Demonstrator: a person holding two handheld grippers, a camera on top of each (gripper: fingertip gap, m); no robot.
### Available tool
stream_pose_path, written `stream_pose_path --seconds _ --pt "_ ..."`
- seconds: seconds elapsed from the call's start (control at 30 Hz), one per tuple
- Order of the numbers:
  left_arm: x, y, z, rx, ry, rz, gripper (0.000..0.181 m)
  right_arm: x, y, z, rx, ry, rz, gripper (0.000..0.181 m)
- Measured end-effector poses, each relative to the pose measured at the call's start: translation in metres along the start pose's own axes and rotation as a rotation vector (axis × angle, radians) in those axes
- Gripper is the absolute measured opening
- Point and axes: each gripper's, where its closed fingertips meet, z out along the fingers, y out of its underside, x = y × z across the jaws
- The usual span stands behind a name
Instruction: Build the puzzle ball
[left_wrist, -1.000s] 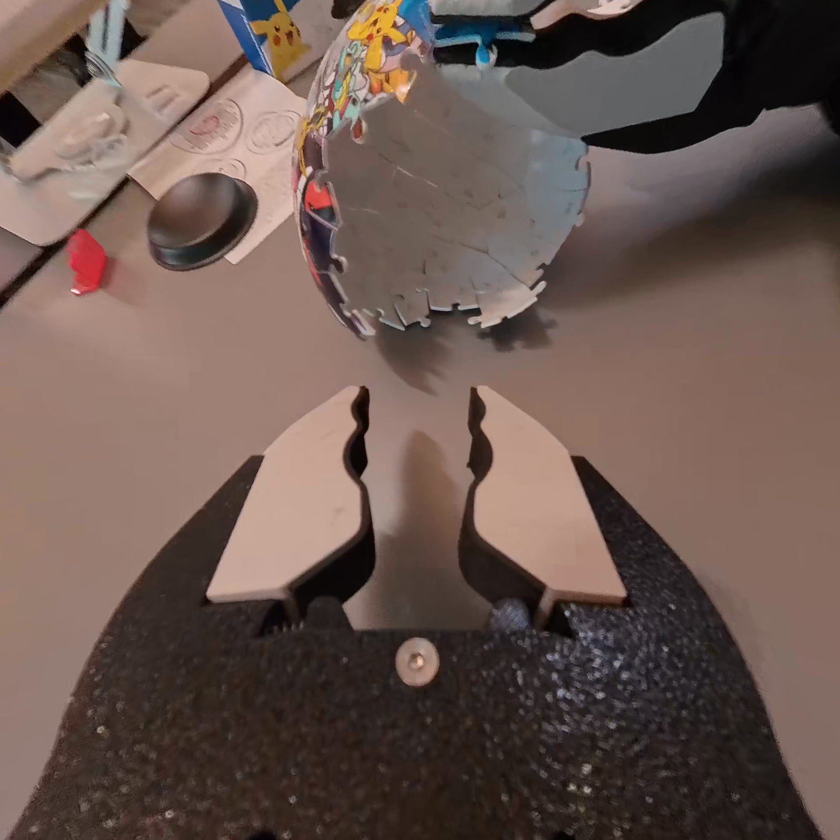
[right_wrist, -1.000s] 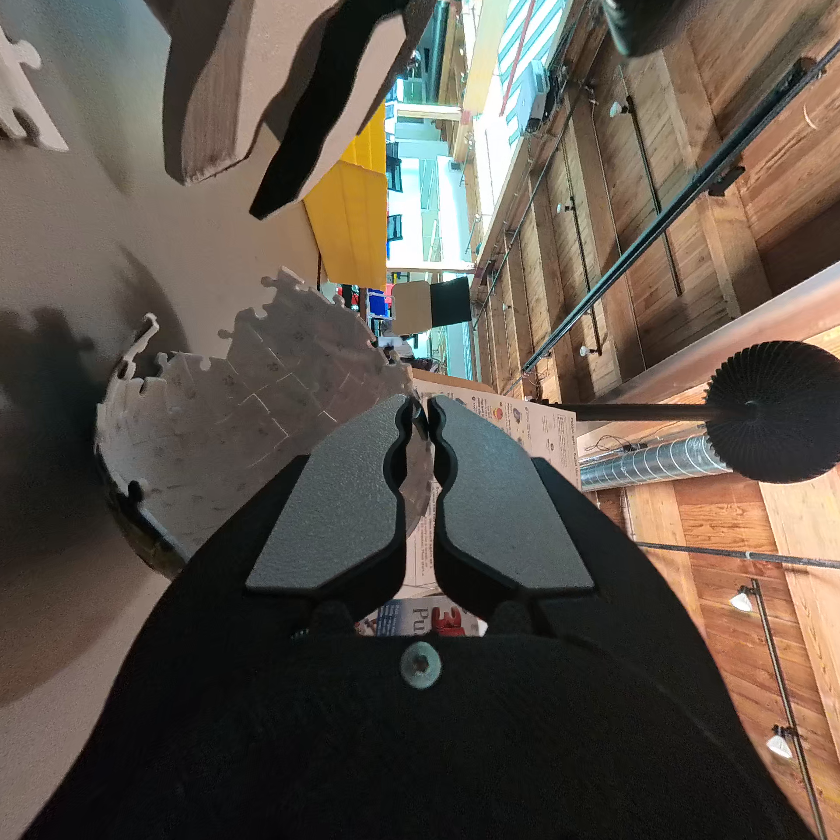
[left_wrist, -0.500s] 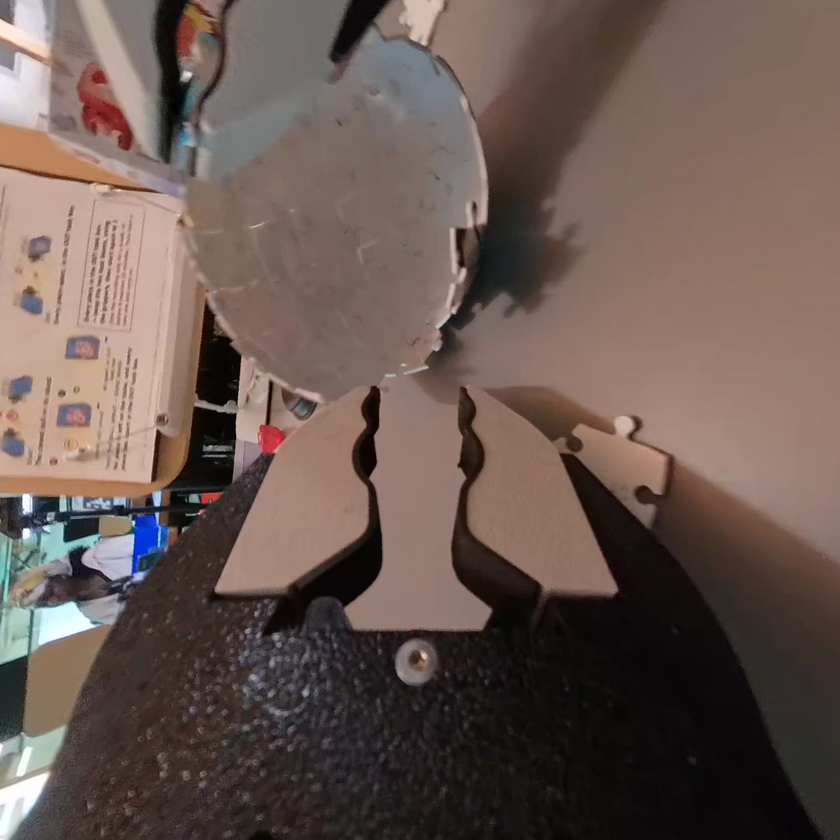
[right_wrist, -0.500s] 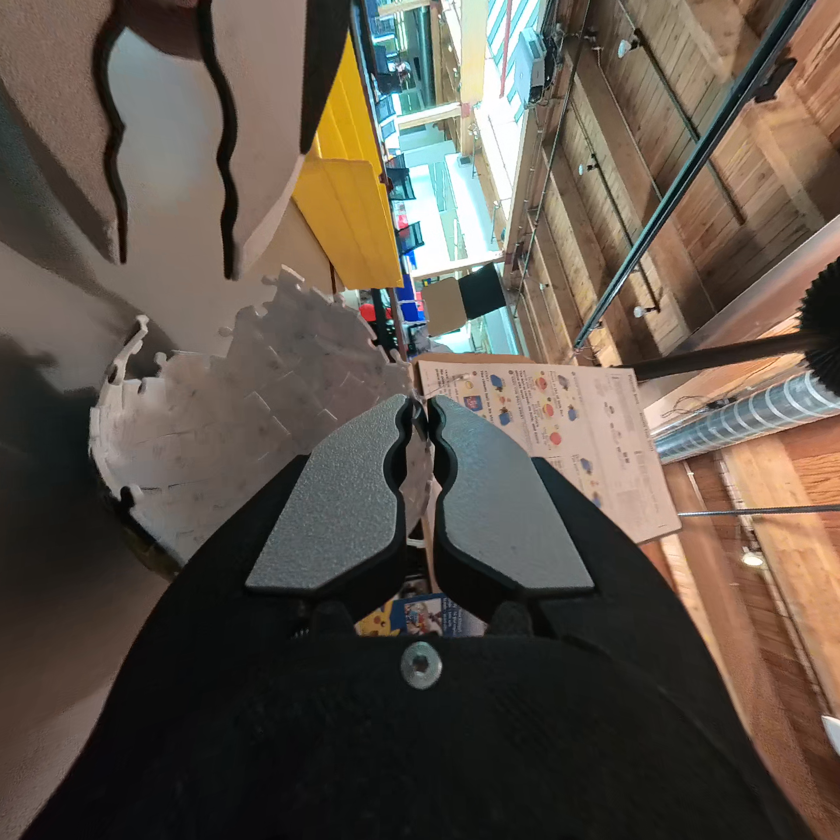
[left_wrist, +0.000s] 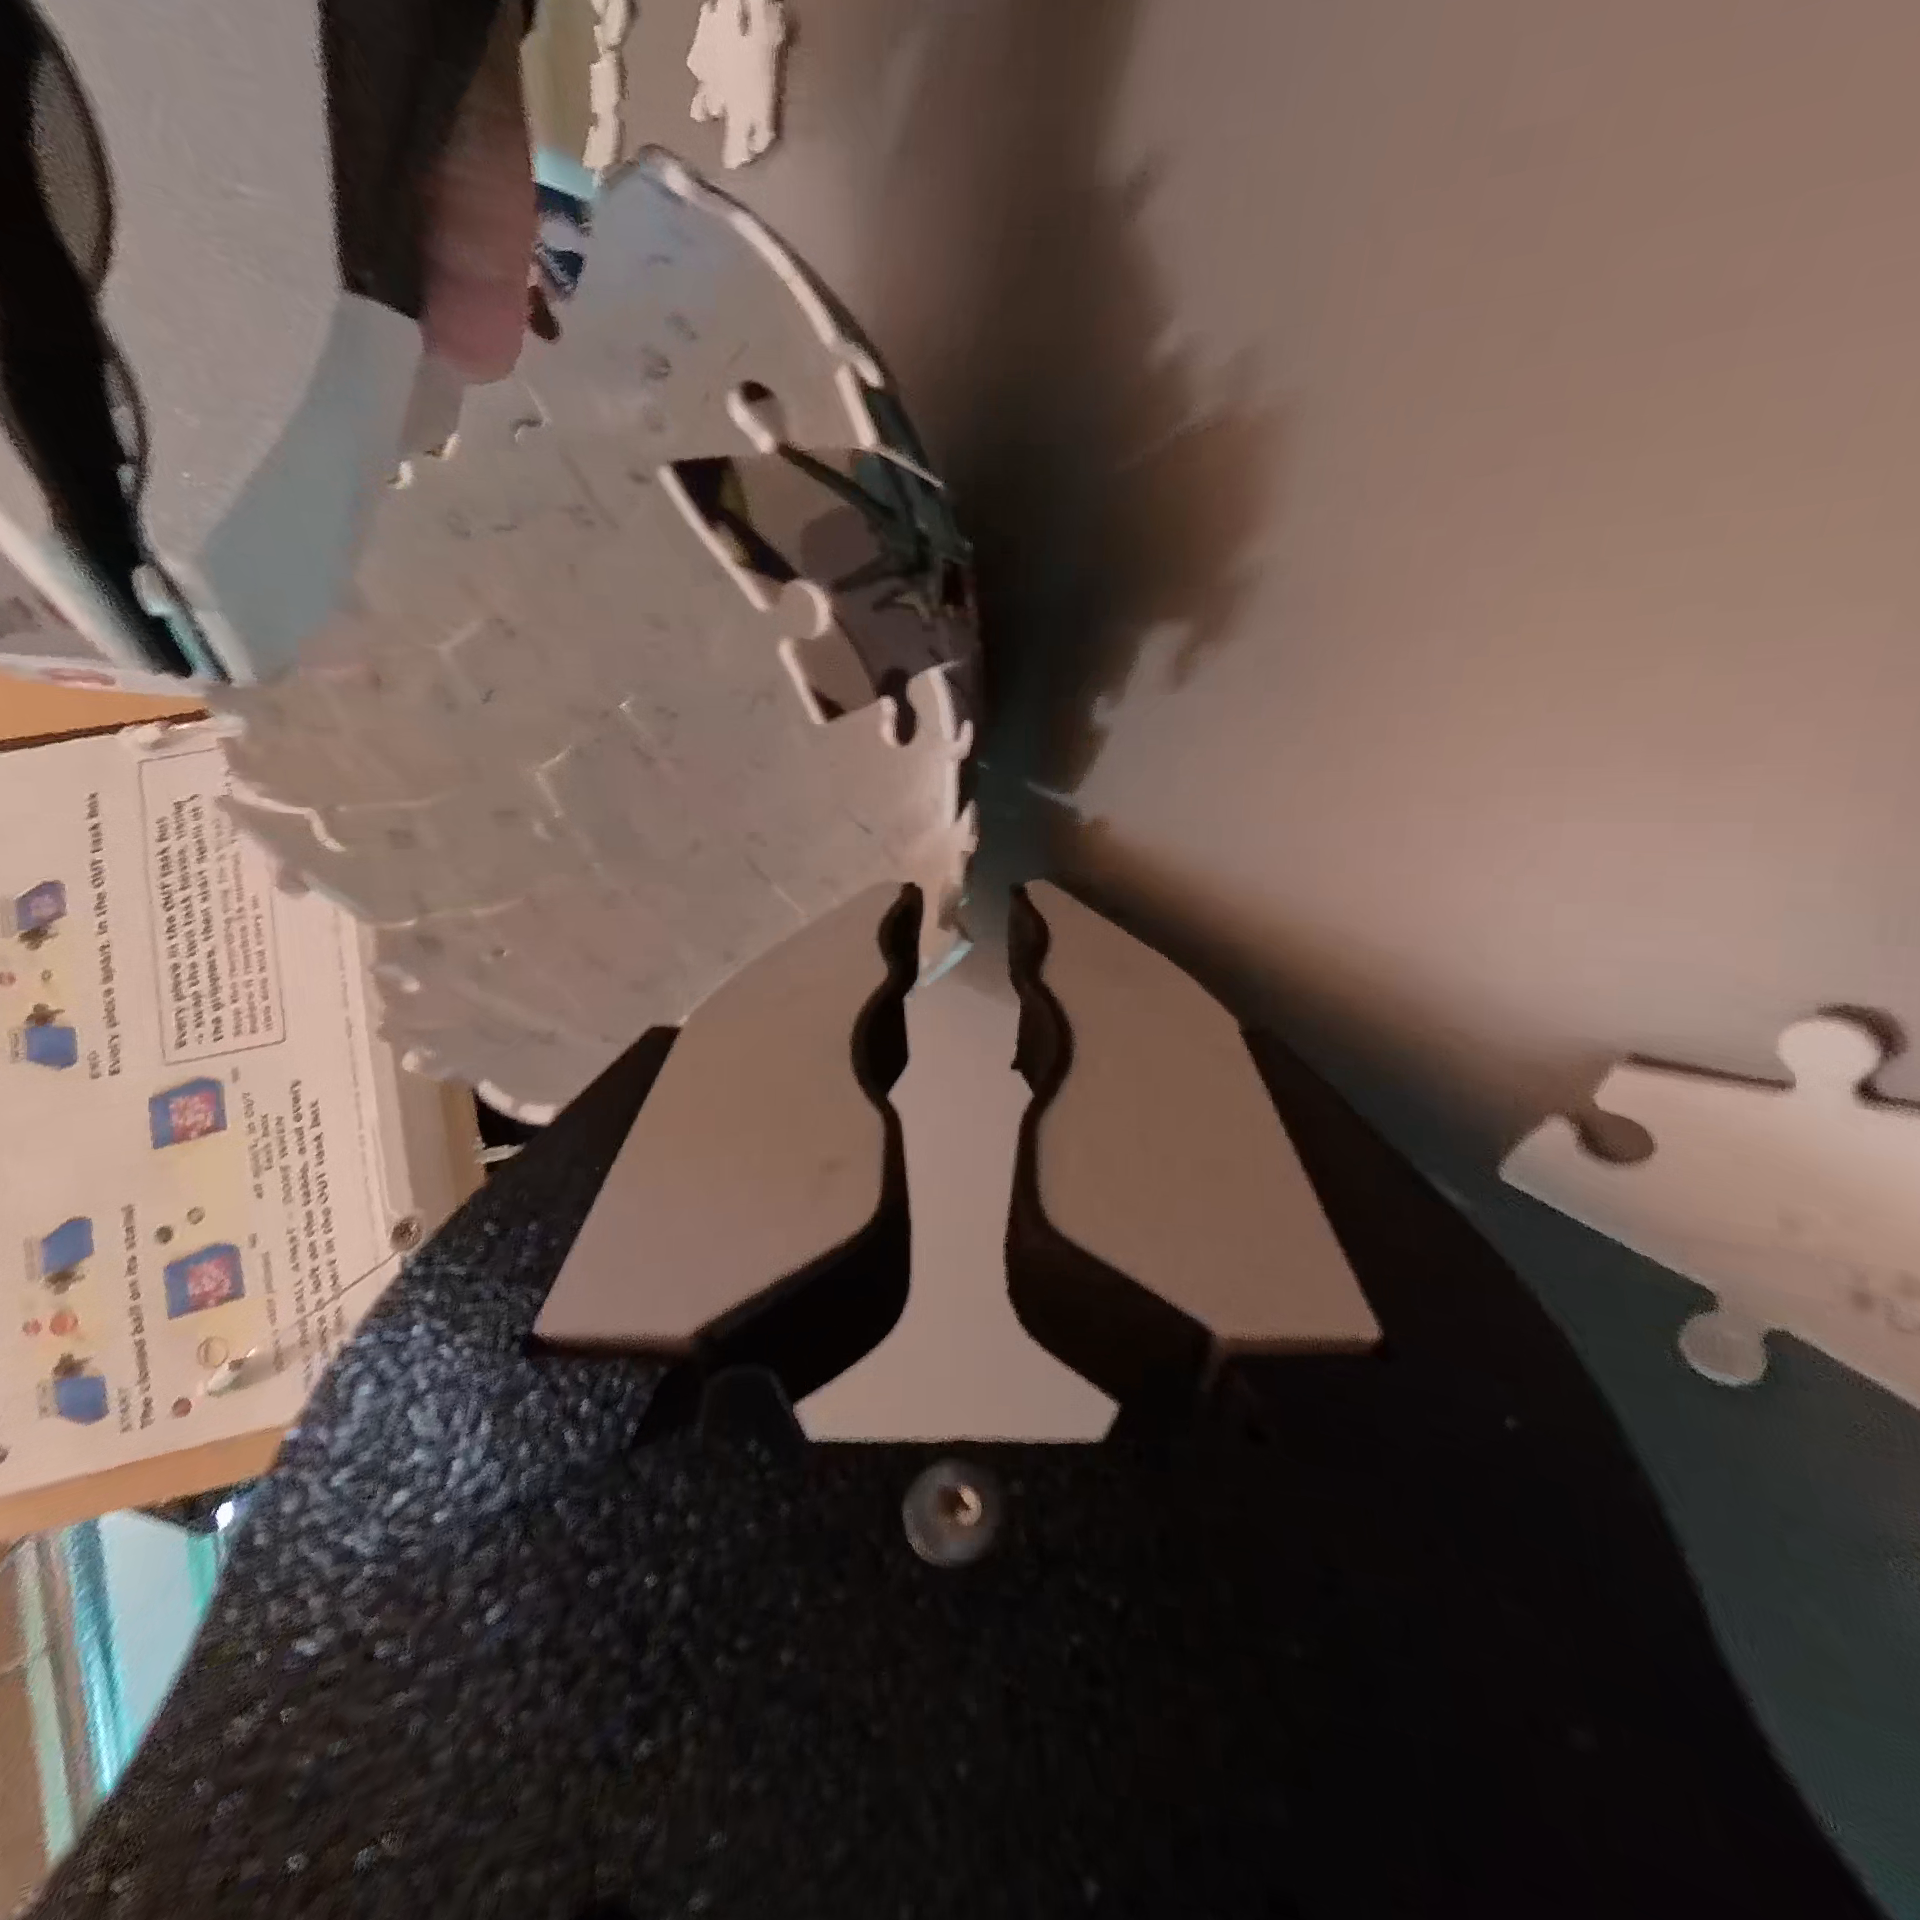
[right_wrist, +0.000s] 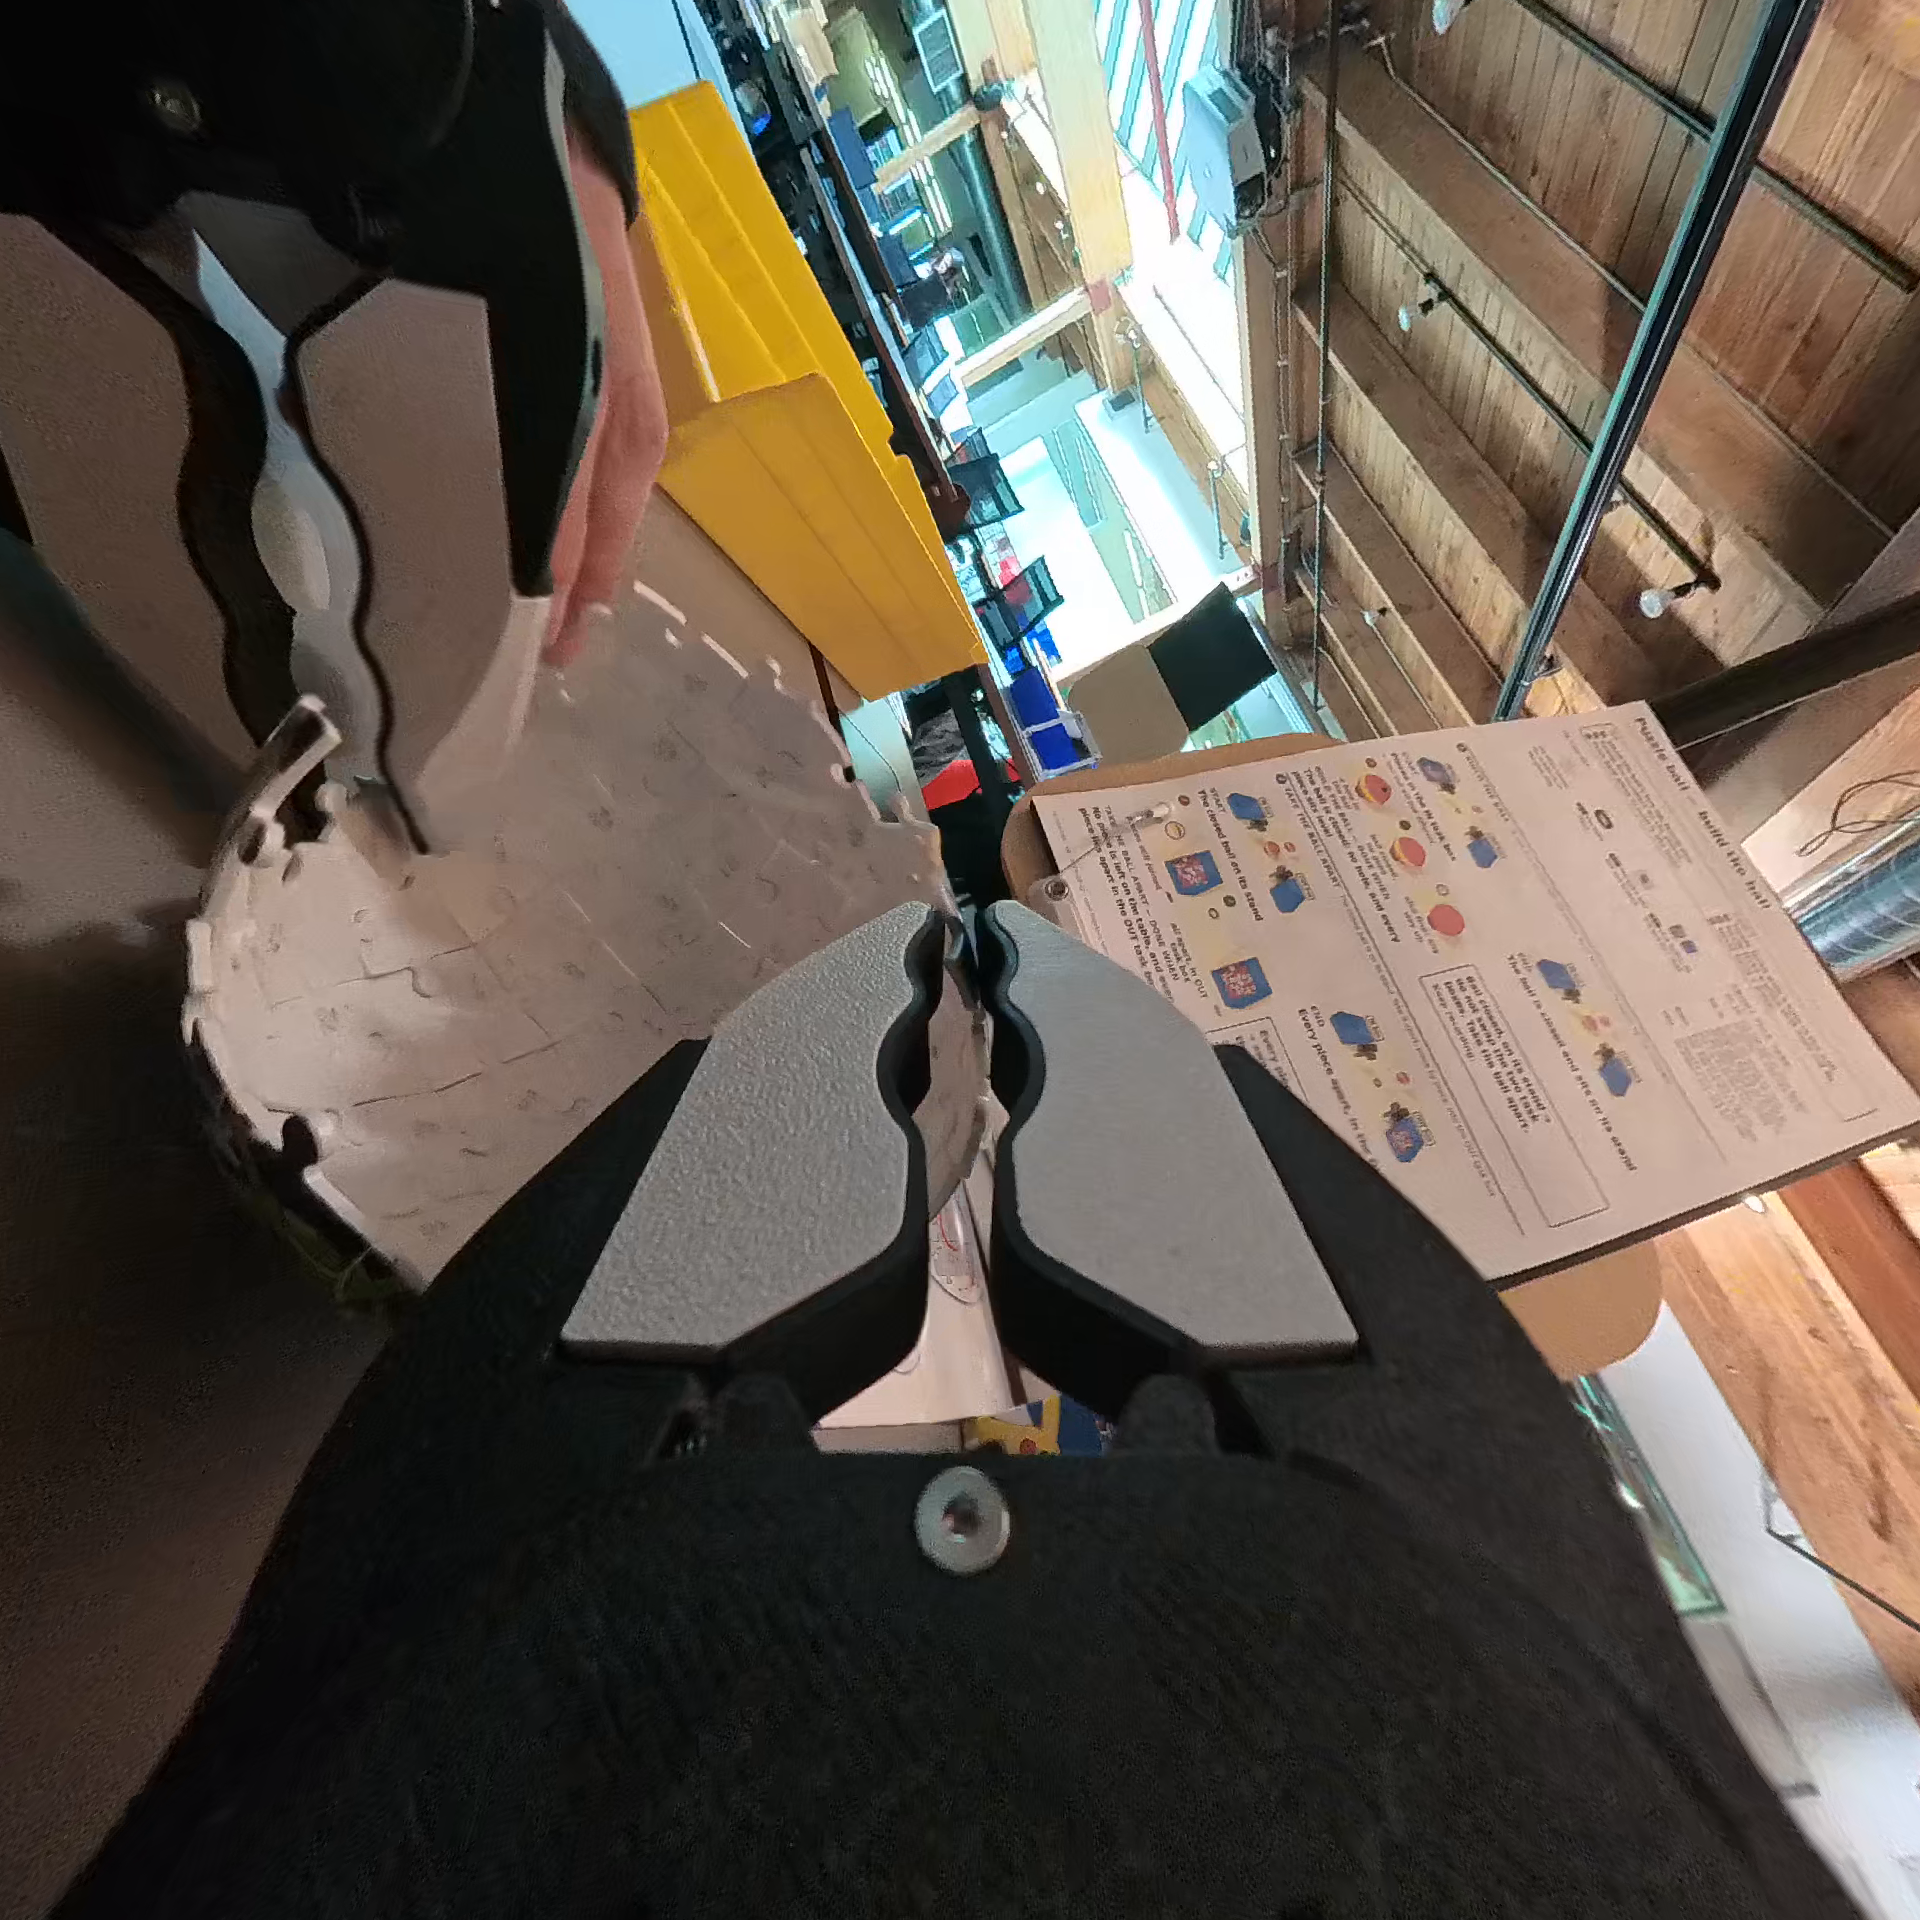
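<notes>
The half-built puzzle ball (left_wrist: 582, 675) is a curved shell, white inside with printed colour outside, held in the air on its side. It also shows in the right wrist view (right_wrist: 582, 935). My right gripper (right_wrist: 963, 961) is shut on the shell's jagged rim. My left gripper (left_wrist: 968, 899) is open with narrow jaws, and the opposite rim of the shell sits between its fingertips. The left gripper also shows in the right wrist view (right_wrist: 348, 790), straddling that rim. A loose white puzzle piece (left_wrist: 1714, 1195) lies on the table (left_wrist: 1507, 468) to the right of my left gripper.
More loose white pieces (left_wrist: 738, 94) lie farther along the table. An instruction sheet on a brown board (right_wrist: 1455, 987) stands behind the ball. Yellow bins (right_wrist: 790, 416) and a wooden ceiling fill the background. A person's hand (right_wrist: 613, 436) is on the left gripper. There is about 12 centimeters between the tips of the two grippers.
My left gripper has rolled onto its side, moved up to the shell's rim and narrowed its jaws around it. My right gripper has kept hold of the shell and tilted it.
</notes>
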Motion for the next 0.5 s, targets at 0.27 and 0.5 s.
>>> stream_pose_path --seconds 0.27,0.5 --pt "-0.004 -0.003 0.001 0.002 0.054 0.030 0.004 0.003 0.012 0.002 0.007 -0.026 0.058 0.009" --pt "-0.003 -0.011 -0.002 -0.021 0.119 0.048 0.003 0.008 0.014 -0.002 0.032 -0.049 0.117 0.025"
